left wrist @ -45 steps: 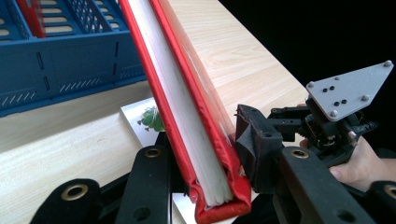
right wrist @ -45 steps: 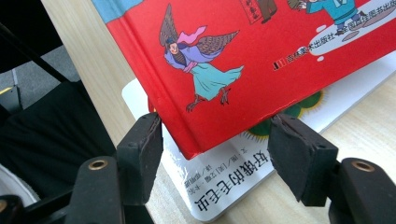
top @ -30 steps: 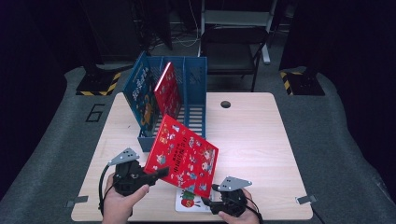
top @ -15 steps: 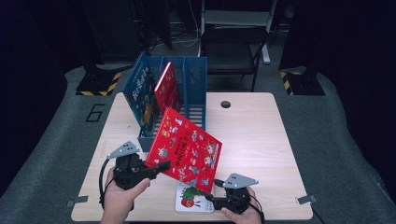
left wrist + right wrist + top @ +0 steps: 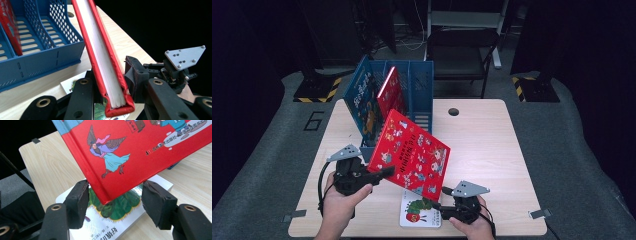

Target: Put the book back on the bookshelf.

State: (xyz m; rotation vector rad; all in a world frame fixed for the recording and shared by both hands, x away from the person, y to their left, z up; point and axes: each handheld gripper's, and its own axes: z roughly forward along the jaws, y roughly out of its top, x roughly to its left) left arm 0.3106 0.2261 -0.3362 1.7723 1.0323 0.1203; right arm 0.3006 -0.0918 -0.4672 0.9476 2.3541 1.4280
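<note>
Book update: the red picture book [image 5: 412,155] is now tilting steeper than a second ago, left tongs [image 5: 379,173] pinching its corner above the surface [image 5: 492,150], heading for the blue file rack [image 5: 419,92] probably. Right tongs [image 5: 443,209] are sitting spread over the caterpillar book [image 5: 418,212].

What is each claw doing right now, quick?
Left claw: closed on the edge of the red book, holding it tilted above the table.
Right claw: open, holding nothing, above the white caterpillar book.
</note>
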